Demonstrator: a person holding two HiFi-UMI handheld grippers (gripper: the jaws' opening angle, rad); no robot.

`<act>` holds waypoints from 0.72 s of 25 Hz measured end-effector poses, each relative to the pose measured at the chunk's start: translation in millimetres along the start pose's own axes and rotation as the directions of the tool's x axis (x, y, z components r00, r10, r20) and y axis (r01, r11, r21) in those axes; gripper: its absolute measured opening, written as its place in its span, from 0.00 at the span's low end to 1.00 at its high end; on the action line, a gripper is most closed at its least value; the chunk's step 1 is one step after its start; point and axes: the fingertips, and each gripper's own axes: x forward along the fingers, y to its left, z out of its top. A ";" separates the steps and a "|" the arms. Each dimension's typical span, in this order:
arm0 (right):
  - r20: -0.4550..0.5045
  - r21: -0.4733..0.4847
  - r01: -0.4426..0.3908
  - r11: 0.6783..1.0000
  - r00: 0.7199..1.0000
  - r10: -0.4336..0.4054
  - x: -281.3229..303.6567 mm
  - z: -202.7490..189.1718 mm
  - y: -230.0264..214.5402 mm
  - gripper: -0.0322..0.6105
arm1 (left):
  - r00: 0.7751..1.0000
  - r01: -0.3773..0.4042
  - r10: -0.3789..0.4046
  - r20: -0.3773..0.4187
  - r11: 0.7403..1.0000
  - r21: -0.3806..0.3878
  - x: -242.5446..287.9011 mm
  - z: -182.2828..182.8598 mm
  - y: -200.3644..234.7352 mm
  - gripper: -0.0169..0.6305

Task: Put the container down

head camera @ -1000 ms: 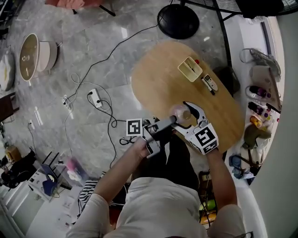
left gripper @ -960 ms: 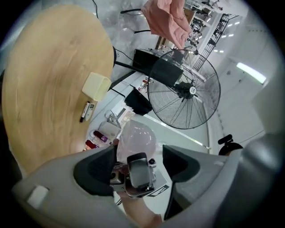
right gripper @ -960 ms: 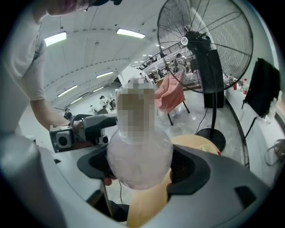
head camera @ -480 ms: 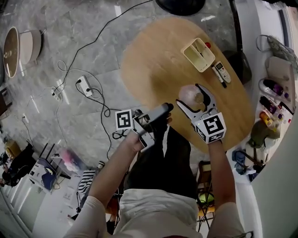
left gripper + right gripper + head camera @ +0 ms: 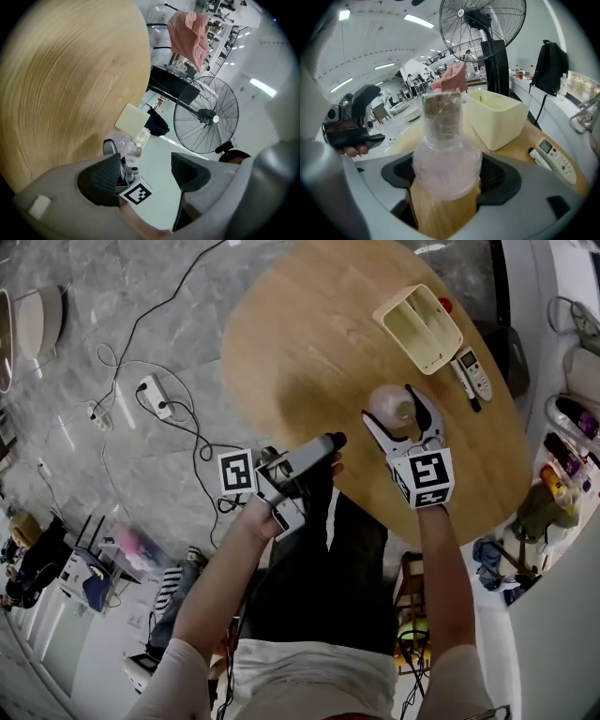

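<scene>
One outstretched right gripper [image 5: 392,401] around container [image 5: 384,410].

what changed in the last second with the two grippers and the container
The left gripper drew back from the container. A second ago its tip was right beside it; now it sits apart near the table edge, jaws open and empty. The right gripper stayed shut on the container over the table. The cream bin and remote kept their places.
</scene>
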 end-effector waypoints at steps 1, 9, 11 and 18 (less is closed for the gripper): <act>-0.002 0.002 0.010 1.000 1.000 -0.010 4.9 -4.5 -2.1 0.66 | 1.000 0.000 0.000 0.007 1.000 -0.003 -1.5 3.3 4.0 0.54; -0.017 0.015 0.066 0.998 0.998 -0.066 26.0 -27.4 -7.0 0.66 | 1.000 -0.022 0.022 0.015 1.000 0.022 -6.7 14.8 17.2 0.54; -0.022 0.008 0.072 0.997 0.997 -0.072 28.5 -30.6 -6.0 0.66 | 1.000 -0.022 0.022 0.014 1.000 0.021 -7.3 17.4 17.6 0.54; -0.033 -0.045 0.081 0.996 0.996 -0.083 30.7 -35.7 -3.6 0.66 | 0.999 -0.031 0.031 0.019 0.999 0.019 -9.0 24.5 23.1 0.54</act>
